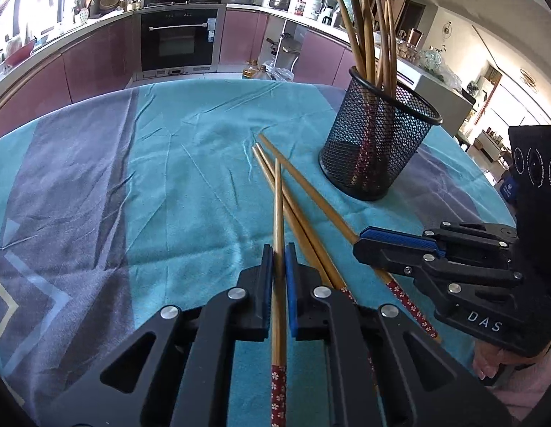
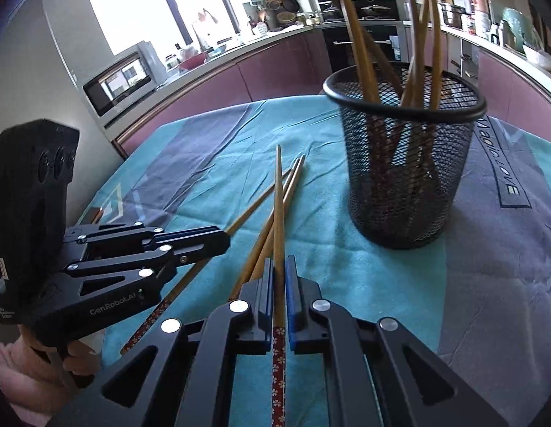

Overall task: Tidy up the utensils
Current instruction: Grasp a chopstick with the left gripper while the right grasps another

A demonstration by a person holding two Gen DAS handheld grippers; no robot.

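Each gripper (image 1: 278, 249) (image 2: 279, 261) clamped on own chopstick (image 1: 277, 235) (image 2: 278, 213); "Magic Love" cloth lettering (image 2: 503, 156) in right view only.

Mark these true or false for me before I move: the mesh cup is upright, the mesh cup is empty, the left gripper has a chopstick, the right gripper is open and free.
1. The mesh cup stands upright on the tablecloth. True.
2. The mesh cup is empty. False: several stored chopsticks stand in it, leaning on its rim.
3. The left gripper has the left-held chopstick between its fingers. True.
4. The right gripper is wide open and holds nothing. False: its fingers close around the right-held chopstick, which points forward towards the cup.
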